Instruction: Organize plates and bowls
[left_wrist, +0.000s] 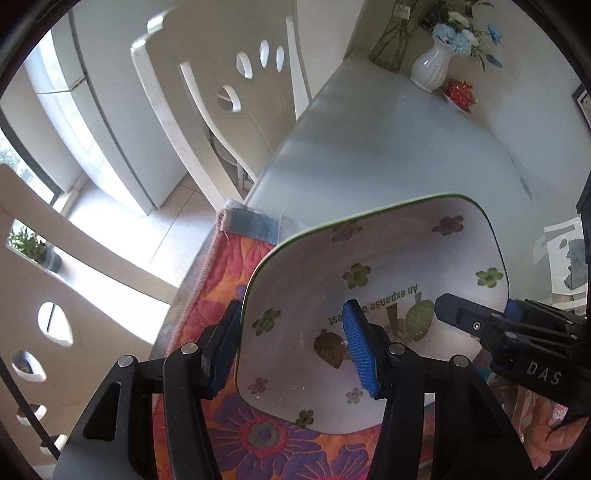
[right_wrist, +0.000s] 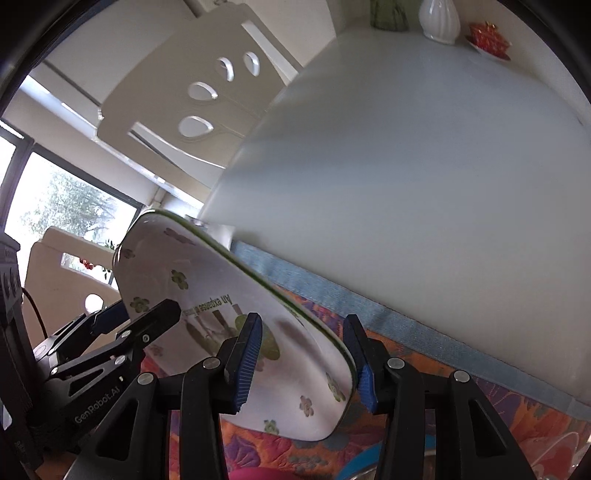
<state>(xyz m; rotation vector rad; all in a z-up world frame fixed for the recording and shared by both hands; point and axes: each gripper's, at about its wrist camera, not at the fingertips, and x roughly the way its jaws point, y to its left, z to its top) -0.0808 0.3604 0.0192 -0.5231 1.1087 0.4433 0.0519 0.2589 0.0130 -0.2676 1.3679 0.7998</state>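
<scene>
The square floral plate, lower centre of frame, hangs above the floral placemat. The left gripper and right gripper each clamp an opposite rim. Glazed ceramic: rigid, slippery, breakable; grip rims only.

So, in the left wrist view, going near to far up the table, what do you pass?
Left gripper → square floral bowl → bare grey table → red item on a small dish → white vase.
</scene>
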